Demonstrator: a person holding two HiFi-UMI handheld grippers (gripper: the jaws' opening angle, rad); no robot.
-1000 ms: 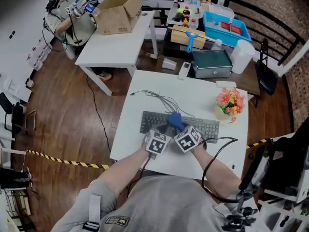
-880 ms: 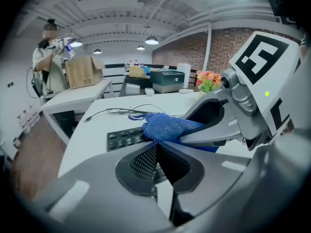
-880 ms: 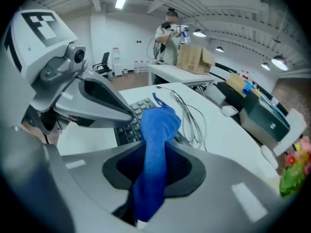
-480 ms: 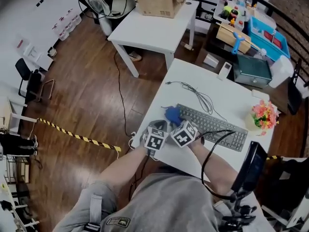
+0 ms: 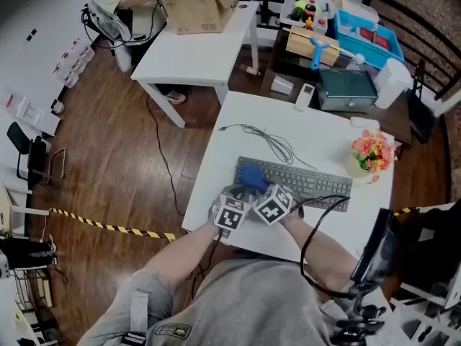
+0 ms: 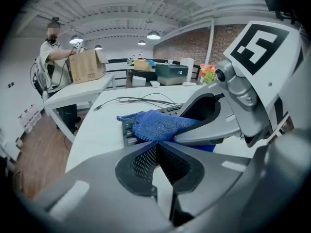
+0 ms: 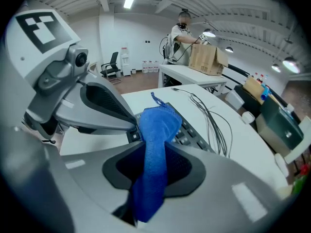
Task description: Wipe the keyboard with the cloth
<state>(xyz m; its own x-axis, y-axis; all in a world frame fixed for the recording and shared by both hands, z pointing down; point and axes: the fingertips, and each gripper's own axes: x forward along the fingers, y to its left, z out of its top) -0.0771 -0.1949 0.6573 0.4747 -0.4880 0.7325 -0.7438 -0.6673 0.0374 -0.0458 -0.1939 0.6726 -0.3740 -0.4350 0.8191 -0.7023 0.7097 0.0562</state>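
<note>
Pinched in the right gripper (image 7: 154, 152), jaws partly apart around the bunched fabric: the blue cloth (image 7: 159, 123), draped forward over the left end of the keyboard (image 5: 310, 184). Closed together with nothing between, tips just at the cloth's near edge: the left gripper (image 6: 156, 147), close beside the right one. Keyboard flat on the white table (image 5: 216, 186), long axis across the head view, left end slightly higher than right.
</note>
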